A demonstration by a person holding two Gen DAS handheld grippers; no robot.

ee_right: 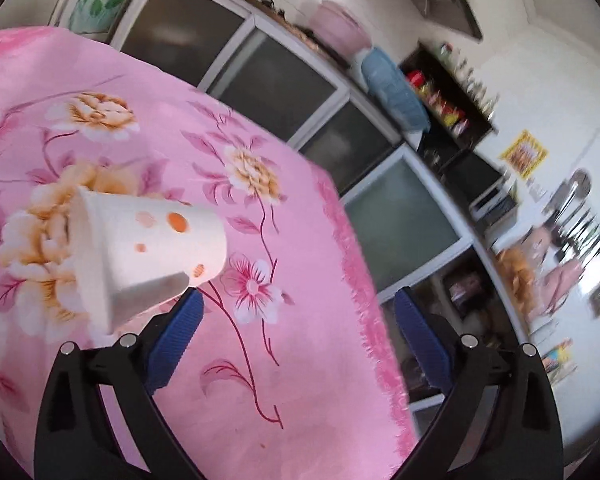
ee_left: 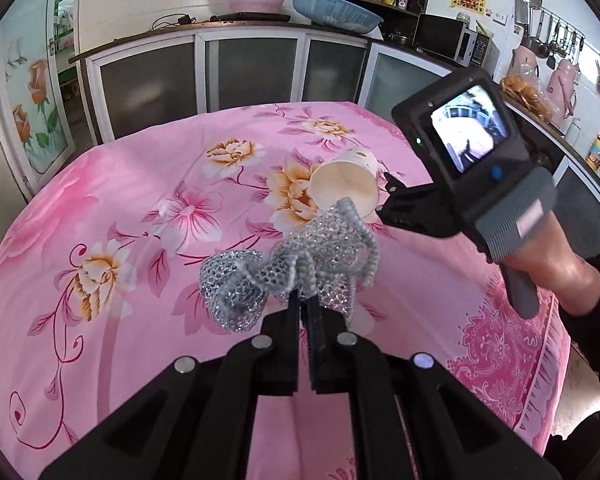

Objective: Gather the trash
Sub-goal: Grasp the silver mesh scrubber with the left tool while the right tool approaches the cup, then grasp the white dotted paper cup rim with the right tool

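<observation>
My left gripper [ee_left: 304,304] is shut on a crumpled silver glittery mesh cloth [ee_left: 296,264] and holds it above the pink flowered tablecloth [ee_left: 140,200]. A white paper cup with orange dots [ee_right: 148,256] lies on its side on the cloth, its open mouth facing the left gripper; it also shows in the left wrist view [ee_left: 346,188]. My right gripper [ee_right: 296,308] is open, its blue left pad [ee_right: 176,336] beside the cup's base, which sits outside the jaws. The right gripper's body [ee_left: 472,152] shows at the right of the left wrist view.
A round table carries the pink cloth; its fringed edge [ee_right: 360,264] falls off to the right. Behind stand glass-door cabinets [ee_left: 240,68] with pink and blue basins [ee_left: 336,10] on top, a microwave [ee_left: 452,38] and a counter with hanging utensils.
</observation>
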